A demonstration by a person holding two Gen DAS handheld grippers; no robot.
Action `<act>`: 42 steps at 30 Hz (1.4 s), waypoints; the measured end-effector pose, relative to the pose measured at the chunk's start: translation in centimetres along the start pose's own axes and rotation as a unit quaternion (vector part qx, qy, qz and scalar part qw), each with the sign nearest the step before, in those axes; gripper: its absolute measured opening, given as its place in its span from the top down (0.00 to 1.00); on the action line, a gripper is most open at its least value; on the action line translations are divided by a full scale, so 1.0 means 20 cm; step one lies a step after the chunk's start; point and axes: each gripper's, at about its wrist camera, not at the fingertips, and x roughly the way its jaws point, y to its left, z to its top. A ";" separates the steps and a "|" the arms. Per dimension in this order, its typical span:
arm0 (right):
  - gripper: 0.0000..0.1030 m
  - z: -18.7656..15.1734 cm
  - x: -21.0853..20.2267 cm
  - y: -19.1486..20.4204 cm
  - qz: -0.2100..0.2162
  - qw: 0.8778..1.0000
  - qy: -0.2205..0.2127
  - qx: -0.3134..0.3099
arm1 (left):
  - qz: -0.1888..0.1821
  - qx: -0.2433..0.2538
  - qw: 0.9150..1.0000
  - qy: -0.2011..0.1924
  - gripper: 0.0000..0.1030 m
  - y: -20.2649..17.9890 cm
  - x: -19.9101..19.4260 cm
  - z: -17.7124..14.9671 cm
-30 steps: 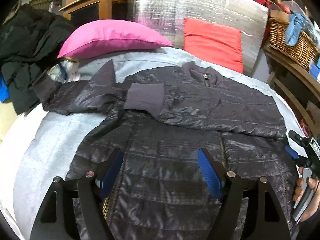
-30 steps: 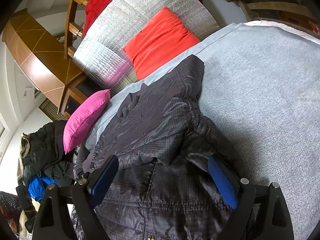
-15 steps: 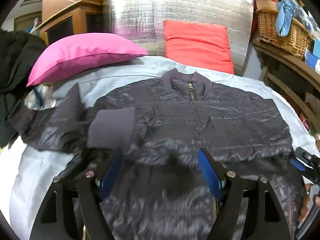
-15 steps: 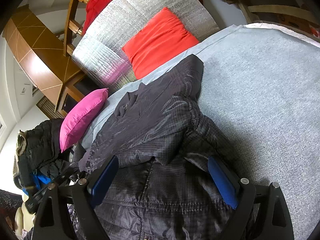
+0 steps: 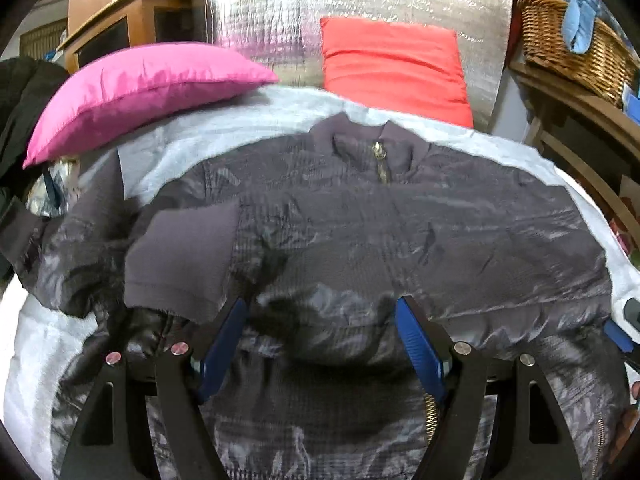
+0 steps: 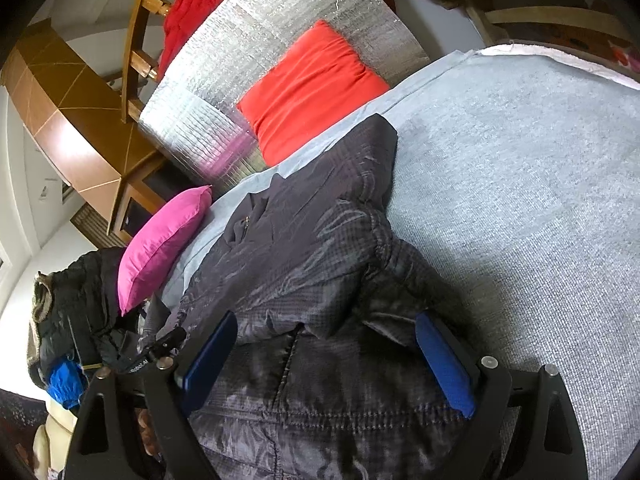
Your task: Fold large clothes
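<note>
A dark grey puffer jacket (image 5: 400, 232) lies front up on a pale blue bed cover (image 5: 248, 120), collar toward the pillows. One sleeve is folded across the chest, its ribbed cuff (image 5: 180, 260) at the left. My left gripper (image 5: 320, 328) is open, low over the jacket's middle. My right gripper (image 6: 324, 344) is open over the jacket's (image 6: 304, 264) right side near the hem. The right gripper's tip also shows at the right edge of the left wrist view (image 5: 624, 328).
A pink pillow (image 5: 136, 88) and a red pillow (image 5: 392, 68) lie at the head, against a silver quilted panel (image 5: 352, 8). A wicker basket (image 5: 568, 48) stands on a wooden shelf at the right. Dark clothes (image 6: 72, 312) are piled at the bed's left.
My left gripper has moved forward and lower over the jacket toward the collar. The right gripper has hardly moved. Both stay open.
</note>
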 end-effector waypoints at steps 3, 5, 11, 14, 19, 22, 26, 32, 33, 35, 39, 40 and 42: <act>0.10 0.00 0.00 0.00 0.002 1.000 0.001 0.003 | 0.005 0.008 1.000 0.008 0.24 -0.02 0.05 -0.02; 0.10 0.01 0.00 0.00 -0.002 1.000 0.008 0.007 | 0.009 0.014 1.000 0.007 0.22 -0.03 0.06 -0.03; 0.10 0.16 -0.11 0.10 0.026 1.000 0.002 -0.003 | -0.002 0.006 1.000 0.013 0.20 -0.02 0.10 -0.05; 0.10 0.32 -0.07 0.09 0.008 1.000 0.002 -0.022 | 0.001 0.008 1.000 0.010 0.20 -0.02 0.10 -0.06; 0.10 0.54 0.31 -0.13 -0.042 0.995 0.086 0.012 | 0.008 0.013 1.000 0.008 0.19 -0.04 0.11 -0.06; 0.09 0.61 0.43 -0.18 -0.021 0.995 0.093 0.039 | 0.001 0.008 1.000 0.008 0.19 -0.03 0.11 -0.06; 0.83 0.66 0.58 -0.12 -0.059 0.987 0.149 0.004 | -0.001 0.008 1.000 0.008 0.19 -0.03 0.12 -0.07; 0.70 0.66 0.60 0.02 -0.156 0.978 0.118 -0.078 | -0.005 0.006 1.000 0.007 0.19 -0.02 0.12 -0.07; 0.62 0.63 0.62 0.01 -0.170 0.974 0.127 -0.086 | -0.004 0.006 1.000 0.007 0.19 -0.02 0.12 -0.07; 0.24 0.63 0.52 0.00 -0.165 0.980 0.089 -0.065 | -0.004 0.006 1.000 0.008 0.19 -0.02 0.13 -0.07; 0.14 0.57 0.27 0.08 -0.138 0.987 0.060 -0.060 | 0.000 0.009 1.000 0.008 0.19 -0.03 0.13 -0.07; 0.14 0.53 0.24 0.11 -0.142 0.985 0.070 -0.070 | -0.001 0.008 1.000 0.008 0.19 -0.03 0.13 -0.07; 0.14 0.47 0.20 0.10 -0.145 0.983 0.087 -0.072 | 0.000 0.009 1.000 0.008 0.19 -0.02 0.13 -0.07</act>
